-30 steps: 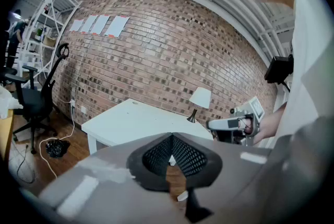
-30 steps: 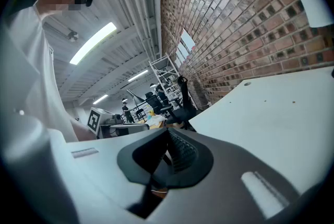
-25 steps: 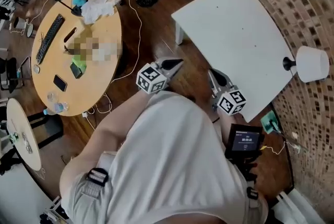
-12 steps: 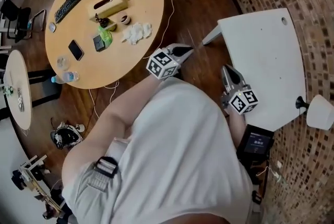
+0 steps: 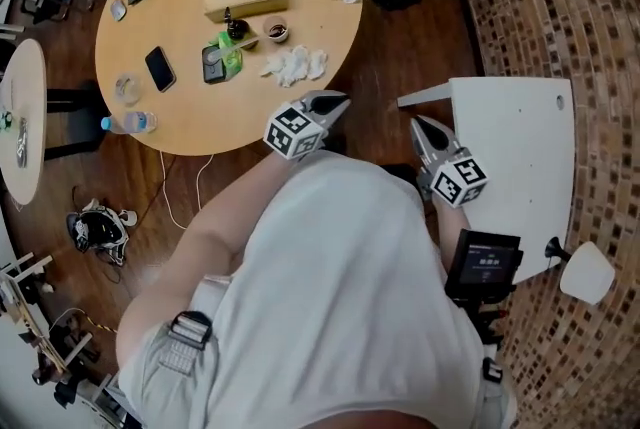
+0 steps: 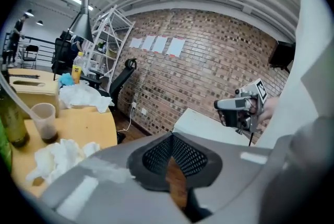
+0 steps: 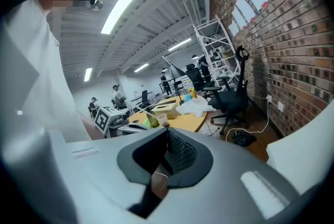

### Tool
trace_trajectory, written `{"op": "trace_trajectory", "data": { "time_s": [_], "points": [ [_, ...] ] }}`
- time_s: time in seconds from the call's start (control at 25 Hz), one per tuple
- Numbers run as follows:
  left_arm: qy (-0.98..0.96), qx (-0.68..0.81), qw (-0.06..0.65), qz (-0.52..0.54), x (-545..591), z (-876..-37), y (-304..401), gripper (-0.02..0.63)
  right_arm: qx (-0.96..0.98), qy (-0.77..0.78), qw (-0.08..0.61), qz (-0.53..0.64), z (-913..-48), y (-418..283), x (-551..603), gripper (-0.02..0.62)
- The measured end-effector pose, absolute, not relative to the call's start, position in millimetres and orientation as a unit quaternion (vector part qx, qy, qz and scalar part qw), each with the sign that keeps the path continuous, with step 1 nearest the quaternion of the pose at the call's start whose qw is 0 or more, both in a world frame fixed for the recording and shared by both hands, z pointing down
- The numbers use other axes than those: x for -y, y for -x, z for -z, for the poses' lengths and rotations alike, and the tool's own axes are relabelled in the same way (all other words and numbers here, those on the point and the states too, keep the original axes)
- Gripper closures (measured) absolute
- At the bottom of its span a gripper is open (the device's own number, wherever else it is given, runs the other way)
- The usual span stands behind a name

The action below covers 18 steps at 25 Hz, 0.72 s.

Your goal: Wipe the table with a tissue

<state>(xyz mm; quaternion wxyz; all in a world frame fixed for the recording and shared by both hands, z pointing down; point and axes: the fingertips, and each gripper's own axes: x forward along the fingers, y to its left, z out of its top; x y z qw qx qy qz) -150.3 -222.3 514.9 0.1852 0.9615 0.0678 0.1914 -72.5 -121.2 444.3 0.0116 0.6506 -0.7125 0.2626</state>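
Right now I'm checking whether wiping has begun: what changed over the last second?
The person turned toward the round table, which slid into fuller view; the white table swung right. Nothing was gripped or released. Left gripper and right gripper stay shut and empty, apart from the tissues.

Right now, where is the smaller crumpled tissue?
In the head view, the smaller crumpled tissue lies on the round wooden table near its right edge, just beyond the left gripper.
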Motion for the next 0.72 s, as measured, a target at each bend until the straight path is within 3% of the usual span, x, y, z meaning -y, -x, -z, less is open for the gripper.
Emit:
{"op": "trace_trajectory", "data": {
  "time_s": [0.44,0.72],
  "points": [
    [-0.957,0.071,0.231,-0.163,266.8,-519.2,206.6,0.601,0.812,-0.514,0.093,-0.261,-460.8,115.9,205.8,0.588],
    [-0.952,0.125,0.23,-0.16,283.7,-512.6,210.6,0.601,0.818,-0.484,0.117,-0.289,-485.7,92.1,250.9,0.588]
  ]
}}
